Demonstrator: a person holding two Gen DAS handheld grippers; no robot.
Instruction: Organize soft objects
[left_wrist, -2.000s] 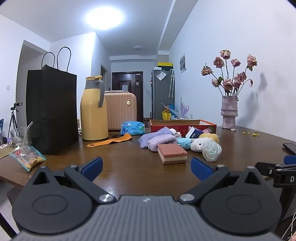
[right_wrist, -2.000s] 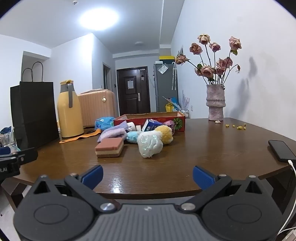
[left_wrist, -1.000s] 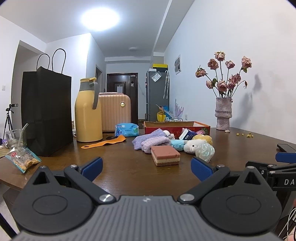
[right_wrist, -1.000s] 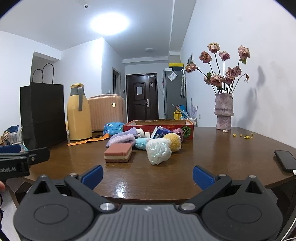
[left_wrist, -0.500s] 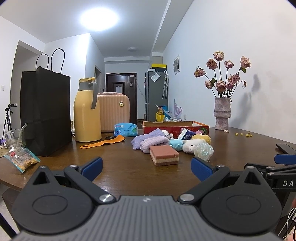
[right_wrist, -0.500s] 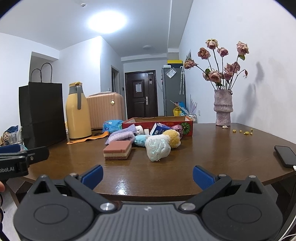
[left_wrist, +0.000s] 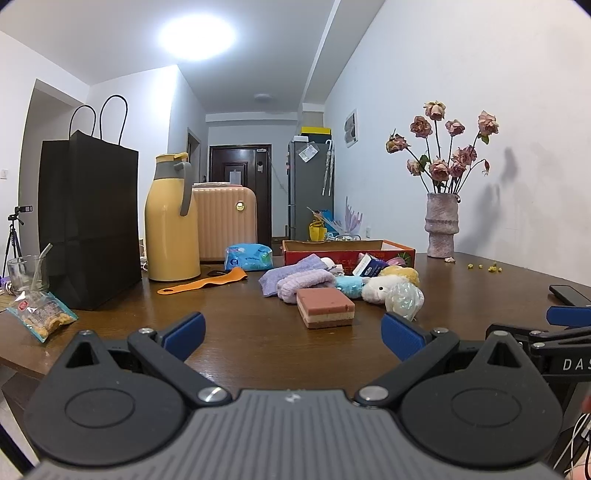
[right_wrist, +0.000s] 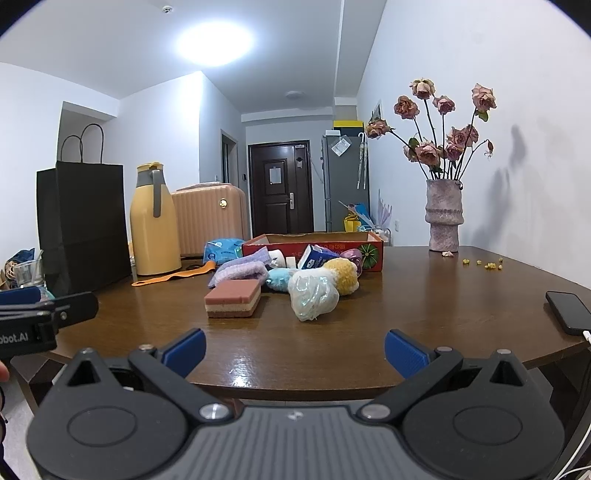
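A pile of soft things lies mid-table before a red cardboard box (left_wrist: 347, 246) (right_wrist: 317, 240): a pink layered sponge (left_wrist: 325, 302) (right_wrist: 233, 297), purple socks (left_wrist: 295, 280) (right_wrist: 240, 272), a light blue plush (left_wrist: 349, 285) (right_wrist: 279, 278), a white plush (left_wrist: 376, 288), a yellow plush (right_wrist: 345, 275) and a clear plastic wad (left_wrist: 404, 298) (right_wrist: 312, 297). My left gripper (left_wrist: 291, 332) is open and empty over the table's near edge. My right gripper (right_wrist: 295, 349) is open and empty at the near edge, short of the pile.
On the wooden table (left_wrist: 240, 314) stand a black paper bag (left_wrist: 88, 221), a yellow thermos (left_wrist: 171, 221), a flower vase (left_wrist: 441, 229) and a glass (left_wrist: 26, 273). A snack packet (left_wrist: 40, 314), an orange strap (left_wrist: 203, 282), a blue tissue pack (left_wrist: 247, 256) and a phone (right_wrist: 569, 312) lie around.
Both grippers dipped and tilted slightly, then came back a little; they stay open at the table's near edge. Nothing on the table has moved.
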